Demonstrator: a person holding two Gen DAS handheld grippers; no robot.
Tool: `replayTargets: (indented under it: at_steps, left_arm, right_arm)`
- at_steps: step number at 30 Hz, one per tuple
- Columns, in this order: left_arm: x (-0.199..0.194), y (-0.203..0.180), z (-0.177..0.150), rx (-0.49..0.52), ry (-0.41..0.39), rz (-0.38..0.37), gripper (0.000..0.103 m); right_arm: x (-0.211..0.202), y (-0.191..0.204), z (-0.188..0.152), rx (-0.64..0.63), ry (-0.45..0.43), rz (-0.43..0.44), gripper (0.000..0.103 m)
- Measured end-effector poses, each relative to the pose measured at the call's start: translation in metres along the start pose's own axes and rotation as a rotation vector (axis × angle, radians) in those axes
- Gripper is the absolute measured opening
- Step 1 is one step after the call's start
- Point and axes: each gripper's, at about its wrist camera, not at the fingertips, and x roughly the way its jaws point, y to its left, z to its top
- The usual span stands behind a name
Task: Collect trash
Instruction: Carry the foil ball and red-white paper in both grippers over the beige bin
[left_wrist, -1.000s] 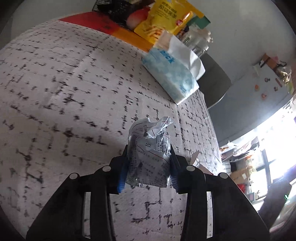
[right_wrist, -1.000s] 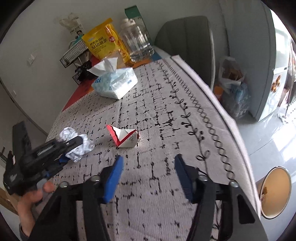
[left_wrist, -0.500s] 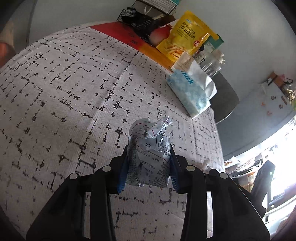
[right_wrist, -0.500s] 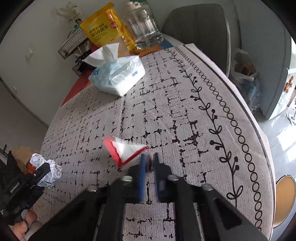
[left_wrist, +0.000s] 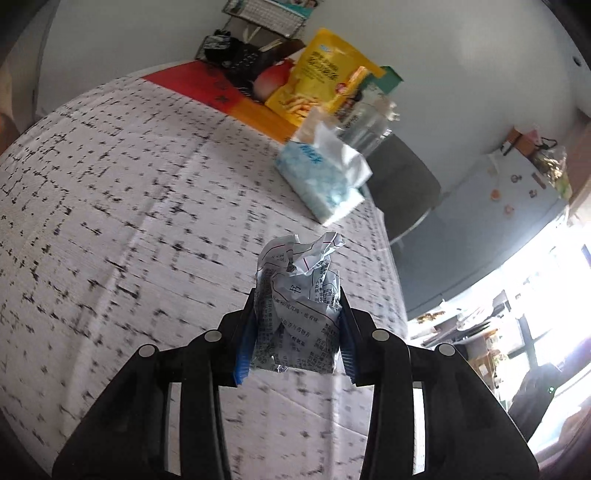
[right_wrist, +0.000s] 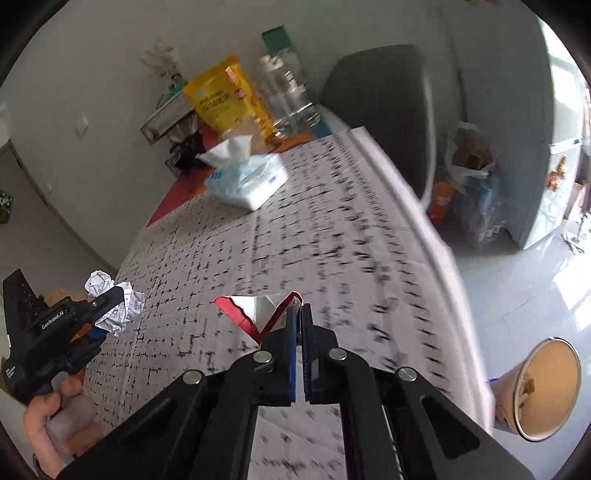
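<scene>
From the left wrist camera, the left gripper (left_wrist: 297, 332) had its blue-padded fingers pinching a crumpled ball of printed paper (left_wrist: 300, 302), which was held clear above the table. The table (left_wrist: 110, 206) was covered by a white cloth with a broken black grid pattern, and a red and orange mat (left_wrist: 207, 86) showed at its far end. On the cloth sat a blue tissue pack (left_wrist: 319, 184) with a white tissue sticking out; behind it stood a yellow snack bag (left_wrist: 325, 77), a clear jar (left_wrist: 369, 123) and a dark wire rack (left_wrist: 236, 59) against a pale wall. A grey chair (left_wrist: 402, 188) stood past the table's far edge, and bright window light washed out the right side of the room. From the right wrist camera, the right gripper (right_wrist: 299, 325) had its fingers pressed together on the corner of a torn red and white wrapper (right_wrist: 258, 314), which hung at the fingertips over the patterned cloth; whether it was still touching the cloth could not be told. At the left edge a hand (right_wrist: 48, 417) held the other gripper with the paper ball. To the right, beyond the table edge, the floor was pale grey tile, with a round tan bin (right_wrist: 546, 387) open below and filled plastic bags (right_wrist: 469, 184) beside the chair.
</scene>
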Motion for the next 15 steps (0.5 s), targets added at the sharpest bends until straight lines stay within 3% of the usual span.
replayTargets:
  at_steps: [15]
  left_arm:
    - [0.007, -0.097, -0.046, 0.130, 0.055, -0.098, 0.039]
  right_arm:
    - [-0.095, -0.084, -0.024, 0.115, -0.123, -0.099, 0.003]
